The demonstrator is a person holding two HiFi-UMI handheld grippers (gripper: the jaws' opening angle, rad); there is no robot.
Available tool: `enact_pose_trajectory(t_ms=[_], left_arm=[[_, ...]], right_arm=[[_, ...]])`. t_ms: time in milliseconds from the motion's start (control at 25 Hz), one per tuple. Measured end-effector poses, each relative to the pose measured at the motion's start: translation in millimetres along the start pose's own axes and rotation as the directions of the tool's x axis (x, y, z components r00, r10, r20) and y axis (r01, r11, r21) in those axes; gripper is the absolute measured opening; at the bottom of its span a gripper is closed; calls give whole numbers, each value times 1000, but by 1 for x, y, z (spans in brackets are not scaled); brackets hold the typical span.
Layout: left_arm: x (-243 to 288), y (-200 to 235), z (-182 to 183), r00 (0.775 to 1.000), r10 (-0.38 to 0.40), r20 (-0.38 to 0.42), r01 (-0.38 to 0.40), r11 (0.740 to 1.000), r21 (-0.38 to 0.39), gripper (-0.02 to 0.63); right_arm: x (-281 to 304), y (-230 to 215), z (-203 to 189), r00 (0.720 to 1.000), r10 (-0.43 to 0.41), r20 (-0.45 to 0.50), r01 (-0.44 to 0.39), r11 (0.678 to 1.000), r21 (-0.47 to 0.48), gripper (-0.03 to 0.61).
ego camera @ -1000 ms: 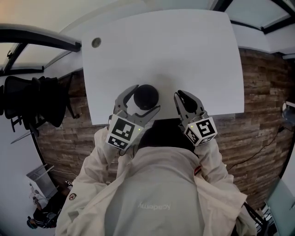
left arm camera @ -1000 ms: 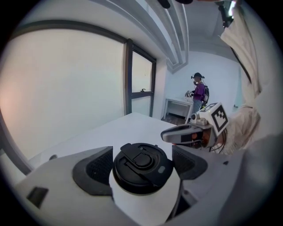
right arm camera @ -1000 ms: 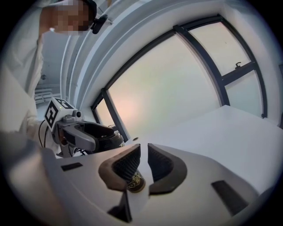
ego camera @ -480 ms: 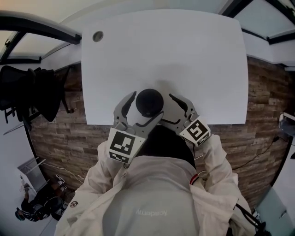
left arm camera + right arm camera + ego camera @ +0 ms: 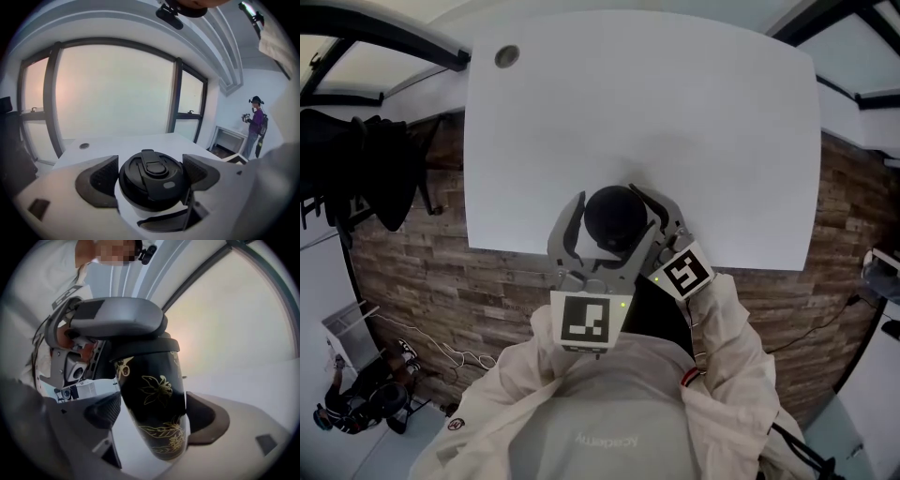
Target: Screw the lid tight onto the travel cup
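Note:
The travel cup stands near the front edge of the white table. Its black flip-top lid faces up at me. The cup's body is black with gold flowers. My left gripper comes in from the near side, its pads against both sides of the lid. My right gripper reaches in low from the right, below the left one, and its marker cube shows beside the cup. Its jaws have just been opening and now straddle the cup's body without squeezing it.
A round cable hole sits at the table's far left corner. Dark clothing hangs over a chair left of the table, above a brick-pattern floor. Another person stands far off by the windows.
My right gripper has swung left to the cup and opened from shut, so the cup's body now stands between its jaws. The left gripper has turned about the lid.

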State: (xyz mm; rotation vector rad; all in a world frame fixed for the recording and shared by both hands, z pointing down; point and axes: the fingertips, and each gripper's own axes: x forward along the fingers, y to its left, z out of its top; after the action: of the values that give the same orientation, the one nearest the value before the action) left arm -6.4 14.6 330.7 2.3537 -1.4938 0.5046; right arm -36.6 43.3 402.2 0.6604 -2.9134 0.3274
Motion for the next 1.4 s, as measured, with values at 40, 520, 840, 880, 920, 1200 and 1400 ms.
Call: enact_pose_trajectory(t_ms=[40, 520, 840, 880, 920, 1200, 1400], left_arm=[[1, 2, 2, 1000, 17, 11, -17, 1000, -8, 422], [-2, 0, -1, 986, 144, 85, -132, 982, -132, 422], [-2, -6, -2, 941, -322, 101, 310, 944, 114, 422], [-3, -8, -3, 915, -391, 95, 370, 911, 182, 422], [-4, -11, -4, 888, -452, 86, 423, 875, 236, 422], [-12, -17, -11, 715, -698, 46, 652, 688, 318, 417], [-12, -3, -11, 785, -618, 49, 580, 760, 293, 414]], right_arm=[[4, -3, 1, 1000, -19, 10, 19, 1000, -7, 413], [3, -10, 4, 990, -123, 72, 123, 992, -6, 413], [11, -8, -1, 999, -28, 33, 29, 999, -38, 413], [13, -8, -2, 999, -18, 29, 19, 999, -40, 413], [12, -8, -3, 1000, -10, 27, 11, 999, -43, 413], [8, -7, -8, 998, 52, -22, -54, 996, -71, 411], [15, -9, -4, 999, 36, -7, -36, 998, -55, 411]])
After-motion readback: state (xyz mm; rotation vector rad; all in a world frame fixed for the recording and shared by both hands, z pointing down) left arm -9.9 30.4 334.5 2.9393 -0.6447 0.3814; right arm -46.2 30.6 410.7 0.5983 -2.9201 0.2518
